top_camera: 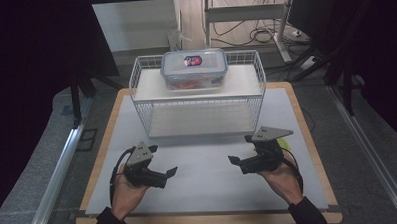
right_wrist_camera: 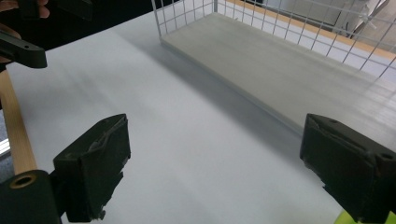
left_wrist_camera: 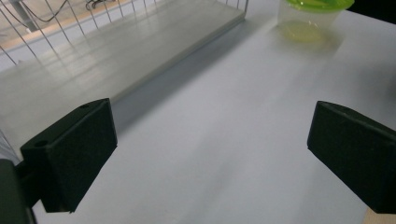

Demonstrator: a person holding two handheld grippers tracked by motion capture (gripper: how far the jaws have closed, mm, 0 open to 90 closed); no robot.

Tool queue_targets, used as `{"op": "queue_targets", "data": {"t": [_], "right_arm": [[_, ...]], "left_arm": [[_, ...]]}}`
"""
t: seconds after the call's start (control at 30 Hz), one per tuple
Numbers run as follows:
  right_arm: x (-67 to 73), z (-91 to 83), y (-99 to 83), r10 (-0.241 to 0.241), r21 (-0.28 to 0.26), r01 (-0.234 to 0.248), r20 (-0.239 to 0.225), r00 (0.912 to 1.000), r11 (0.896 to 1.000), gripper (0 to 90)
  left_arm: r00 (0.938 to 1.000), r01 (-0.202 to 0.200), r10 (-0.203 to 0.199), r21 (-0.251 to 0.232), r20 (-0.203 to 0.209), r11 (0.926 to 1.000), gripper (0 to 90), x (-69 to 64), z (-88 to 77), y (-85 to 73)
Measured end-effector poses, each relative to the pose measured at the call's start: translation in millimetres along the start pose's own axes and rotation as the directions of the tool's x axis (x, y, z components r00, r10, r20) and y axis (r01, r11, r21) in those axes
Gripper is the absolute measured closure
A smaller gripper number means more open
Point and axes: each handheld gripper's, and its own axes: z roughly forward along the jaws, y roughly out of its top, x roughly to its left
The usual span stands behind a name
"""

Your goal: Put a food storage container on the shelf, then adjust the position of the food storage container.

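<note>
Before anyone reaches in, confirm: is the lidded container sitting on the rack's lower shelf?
No, the lidded container sits on the upper shelf of the wire rack; the lower shelf beneath it is bare.

container (left_wrist_camera: 312, 17): small clear tub wearing a lime-green lid, standing upright on the white table (left_wrist_camera: 224, 154)
place: sitting just off the near corner of the wire rack (left_wrist_camera: 116, 51), near the right gripper (top_camera: 253, 157)
contact: nothing touching it

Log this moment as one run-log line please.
left gripper: open, empty | right gripper: open, empty | lidded container: on wire rack top shelf | green-lidded cup: on table
</note>
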Motion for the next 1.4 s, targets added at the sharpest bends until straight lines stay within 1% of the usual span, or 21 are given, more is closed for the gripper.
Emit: {"op": "queue_targets", "data": {"t": [0.1, 0.2, 0.27, 0.3, 0.33, 0.43, 0.53, 0.6, 0.7, 0.77, 0.8, 0.87, 0.93, 1.03, 1.1, 1.13, 1.17, 1.23, 1.3, 1.33, 1.4], "right_arm": [[4.2, -0.3, -12.3, -0.01, 0.001, 0.01, 0.007, 0.9999, 1.0, 7.9], [7.9, 1.2, -25.0, -0.035, 0.031, 0.034, 0.023, 0.9991, 0.999, 8.0], [8.5, 3.1, -33.4, -0.053, 0.062, 0.051, 0.034, 0.998, 0.997, 8.3], [8.3, 3.9, -36.9, -0.054, 0.076, 0.051, 0.039, 0.9978, 0.996, 8.2], [7.5, 4.6, -39.8, -0.05, 0.084, 0.047, 0.041, 0.9979, 0.995, 8.3], [4.4, 4.4, -42.7, -0.035, 0.09, 0.03, 0.052, 0.998, 0.995, 8.3], [2.2, 3.7, -41.5, -0.005, 0.095, -0.001, 0.056, 0.9984, 0.995, 5.8], [0.6, 4.7, -41.3, 0.011, 0.114, -0.016, 0.046, 0.9989, 0.993, 2.3], [-1.0, 5.1, -41.3, 0.03, 0.113, -0.036, 0.054, 0.9981, 0.993, 1.5], [-1.7, 5.2, -40.8, 0.034, 0.118, -0.041, 0.06, 0.9976, 0.992, 1.8], [-3.7, 3.7, -39.3, 0.033, 0.121, -0.042, 0.078, 0.9964, 0.992, 8.5], [-7.9, -0.7, -37.4, 0.044, 0.108, -0.053, 0.088, 0.9952, 0.993, 19.2], [-14.0, -7.2, -34.7, 0.052, 0.093, -0.062, 0.112, 0.9924, 0.994, 32.2], [-27.0, -17.8, -32.1, 0.064, 0.1, -0.082, 0.168, 0.9837, 0.992, 49.5], [-38.5, -24.4, -33.7, 0.094, 0.084, -0.111, 0.181, 0.9789, 0.99, 60.5], [-44.0, -27.0, -35.0, 0.105, 0.083, -0.122, 0.188, 0.9766, 0.989, 64.8], [-49.2, -29.3, -36.4, 0.109, 0.082, -0.128, 0.204, 0.973, 0.988, 69.8], [-58.8, -33.6, -39.0, 0.115, 0.073, -0.135, 0.23, 0.9665, 0.988, 77.6], [-67.4, -37.9, -40.9, 0.133, 0.059, -0.152, 0.247, 0.9597, 0.987, 84.4], [-71.9, -39.8, -41.4, 0.136, 0.057, -0.156, 0.254, 0.9575, 0.986, 86.9], [-80.1, -43.1, -42.3, 0.154, 0.05, -0.174, 0.28, 0.9477, 0.983, 89.2]], "left_arm": [[0.9998, 0.012, -0.012, -0.019, 0.016, 0.9997, 0.5, -5.3, 1.6, -12.9], [1.0, 0.006, -0.006, -0.007, -0.005, 1.0, 0.4, -10.7, 4.0, -24.0], [0.9998, -0.006, 0.006, 0.007, -0.021, 1.0, 0.5, -13.4, 5.3, -29.2], [0.9995, -0.015, 0.015, 0.018, -0.027, 0.9997, 0.5, -14.3, 5.8, -30.9], [0.9992, -0.02, 0.02, 0.025, -0.034, 0.9995, 0.5, -15.2, 6.1, -32.0], [0.9985, -0.026, 0.027, 0.017, -0.048, 0.9995, 0.5, -16.2, 5.2, -33.3], [0.998, -0.022, 0.022, 0.0, -0.059, 0.9997, 0.7, -15.6, 3.7, -34.0], [0.9979, -0.021, 0.021, -0.003, -0.062, 0.9998, 0.8, -14.6, 3.2, -35.2], [0.9976, -0.012, 0.012, -0.004, -0.068, 0.9999, 1.8, -12.7, 3.1, -37.0], [0.9974, -0.014, 0.014, -0.001, -0.071, 0.9999, 2.4, -11.9, 3.1, -37.4], [0.9969, -0.011, 0.012, 0.001, -0.078, 0.9999, 2.3, -10.8, 3.6, -38.5], [0.9964, -0.004, 0.004, -0.001, -0.085, 1.0, 1.8, -9.8, 3.8, -39.2], [0.9967, 0.004, -0.005, -0.006, -0.082, 1.0, 1.8, -9.0, 3.9, -39.2], [0.9969, 0.005, -0.006, -0.002, -0.079, 1.0, 1.8, -9.9, 4.3, -39.0], [0.9974, 0.001, -0.001, 0.0, -0.072, 1.0, 1.9, -10.6, 4.7, -38.9], [0.9976, -0.001, 0.0, -0.003, -0.069, 1.0, 1.9, -10.9, 4.6, -38.7], [0.9979, -0.001, 0.0, -0.005, -0.065, 1.0, 1.9, -11.1, 4.6, -38.6], [0.9981, 0.004, -0.004, -0.005, -0.062, 1.0, 2.1, -10.9, 4.2, -38.4], [0.9982, 0.009, -0.01, -0.005, -0.059, 0.9999, 2.2, -10.2, 4.1, -38.7], [0.9983, 0.012, -0.012, -0.004, -0.058, 0.9999, 2.2, -9.9, 4.2, -38.9], [0.9982, 0.011, -0.011, -0.001, -0.059, 0.9999, 2.2, -9.6, 4.7, -39.2]]}}
